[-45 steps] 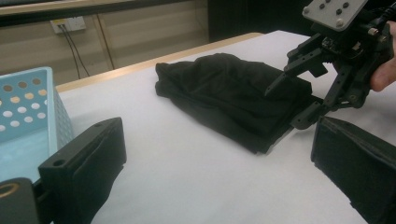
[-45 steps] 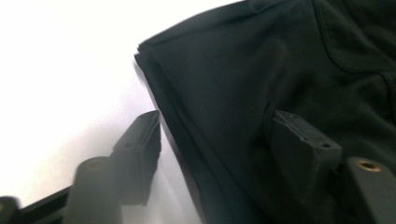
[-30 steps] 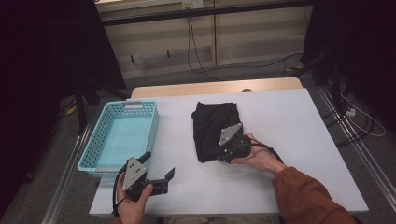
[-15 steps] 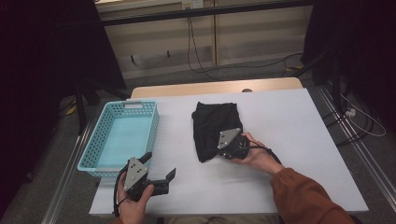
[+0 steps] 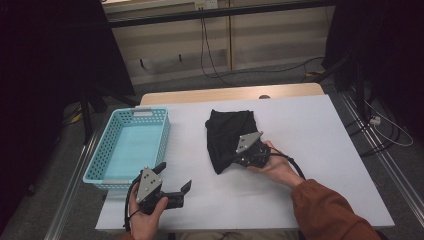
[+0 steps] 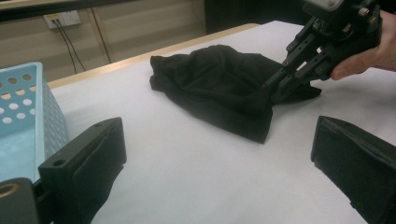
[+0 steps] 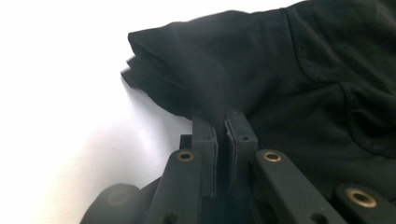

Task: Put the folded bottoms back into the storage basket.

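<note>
A: What is the right tool (image 5: 235,161) doing?
B: Its jaws are pressed together on a fold of the black cloth (image 5: 227,134). In the right gripper view the pads (image 7: 204,140) meet with fabric pinched between them at the cloth's (image 7: 289,74) near edge.

A: And where does the cloth lie from that tool?
B: It spreads away from the jaws, toward the far side of the desk (image 5: 320,125), rumpled and flat on the white top. The right hand (image 5: 275,165) holds the tool at the cloth's near right corner.

A: The left tool (image 5: 175,191)?
B: Jaws wide apart, nothing between them. It sits in the left hand (image 5: 145,217) near the front edge of the desk, well apart from the cloth. In the left gripper view the cloth (image 6: 219,88) lies ahead of its jaws, with the right tool (image 6: 285,81) biting its edge.

A: Anything else close by?
B: A light blue basket (image 5: 107,150) stands just beyond the left tool, on its left side.
</note>
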A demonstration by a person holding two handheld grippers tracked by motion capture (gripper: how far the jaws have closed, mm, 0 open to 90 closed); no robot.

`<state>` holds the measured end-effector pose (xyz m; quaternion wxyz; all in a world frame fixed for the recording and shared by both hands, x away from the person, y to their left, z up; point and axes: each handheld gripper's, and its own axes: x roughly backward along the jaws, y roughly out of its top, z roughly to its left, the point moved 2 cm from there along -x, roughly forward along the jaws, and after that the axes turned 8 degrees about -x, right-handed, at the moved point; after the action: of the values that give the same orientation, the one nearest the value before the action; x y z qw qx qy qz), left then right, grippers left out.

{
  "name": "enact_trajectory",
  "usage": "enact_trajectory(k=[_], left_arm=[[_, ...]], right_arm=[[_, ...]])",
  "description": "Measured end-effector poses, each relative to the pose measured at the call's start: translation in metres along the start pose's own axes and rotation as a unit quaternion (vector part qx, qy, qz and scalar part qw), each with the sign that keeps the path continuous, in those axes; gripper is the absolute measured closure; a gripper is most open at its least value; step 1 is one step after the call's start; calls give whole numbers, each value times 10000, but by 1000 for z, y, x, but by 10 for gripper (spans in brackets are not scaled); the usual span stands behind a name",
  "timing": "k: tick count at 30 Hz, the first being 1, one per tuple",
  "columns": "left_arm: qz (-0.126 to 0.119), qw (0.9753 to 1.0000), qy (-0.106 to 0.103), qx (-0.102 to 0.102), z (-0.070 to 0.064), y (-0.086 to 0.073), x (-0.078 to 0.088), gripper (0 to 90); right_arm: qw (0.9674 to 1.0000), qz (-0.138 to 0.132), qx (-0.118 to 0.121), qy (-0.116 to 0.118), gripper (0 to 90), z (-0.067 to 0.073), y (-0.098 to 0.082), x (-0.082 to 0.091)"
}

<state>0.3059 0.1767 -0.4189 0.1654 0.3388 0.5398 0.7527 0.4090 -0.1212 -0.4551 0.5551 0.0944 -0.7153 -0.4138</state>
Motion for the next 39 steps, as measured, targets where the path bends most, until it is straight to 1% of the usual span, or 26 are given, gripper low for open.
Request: enact_trajectory(k=[4,5,9,11,15,16,17,18,20,21,23,25,26,28,29,30,32,34,35,38,39], left_arm=[[65,10000,-61,23,-1,2,-2,34],[82,9999,-68,24,-1,3,-3,34],[224,9997,-119,18,-1,8,-10,34],[282,9995,-135,-20,-2,11,-14,34],[315,9992,-251,-65,-2,19,-24,46],[306,9991,-277,-26,-2,20,-28,47],[336,9990,-285,-25,-1,22,-31,47],[381,9990,-245,-62,-1,23,-35,52],[421,9987,-243,-139,0,26,-44,62],[456,9986,-249,-125,1,27,-49,62],[554,9979,-345,24,4,28,-59,63],[631,9973,-375,91,6,29,-67,67],[670,9971,-351,87,7,30,-72,69],[791,9960,-418,43,10,31,-80,84],[853,9953,-452,-33,11,31,-84,87],[873,9951,-455,-30,12,32,-88,87],[836,9952,-502,74,15,33,-95,87],[855,9946,-564,164,17,34,-101,87],[900,9943,-555,132,18,34,-104,87],[964,9939,-495,213,20,35,-113,87],[973,9936,-520,236,22,35,-116,87]], right_arm=[[9999,-63,-47,111,853,3,2,5],[9999,-77,-27,127,853,5,3,6],[9997,-22,-4,226,853,12,5,8],[9997,-7,48,254,853,16,6,8],[9994,-39,61,341,853,22,7,11],[9994,-40,53,351,853,25,7,12],[9993,-36,65,360,854,27,8,12],[9993,-30,91,371,853,29,7,13],[9991,-15,99,413,854,33,6,14],[9990,-1,113,424,853,34,5,14],[9989,6,108,464,854,37,3,15],[9987,-22,87,494,854,39,1,18],[9987,-30,92,501,853,41,1,19],[9987,-44,100,501,853,44,-1,22],[9986,-40,92,512,853,47,-1,23],[9986,-37,113,524,853,49,-2,24],[9984,-34,148,551,853,53,-2,26],[9981,-34,151,604,853,57,-3,26],[9979,-30,172,620,853,59,-3,27],[9974,-70,202,684,853,65,-2,28],[9973,-80,206,701,853,67,-2,29]])
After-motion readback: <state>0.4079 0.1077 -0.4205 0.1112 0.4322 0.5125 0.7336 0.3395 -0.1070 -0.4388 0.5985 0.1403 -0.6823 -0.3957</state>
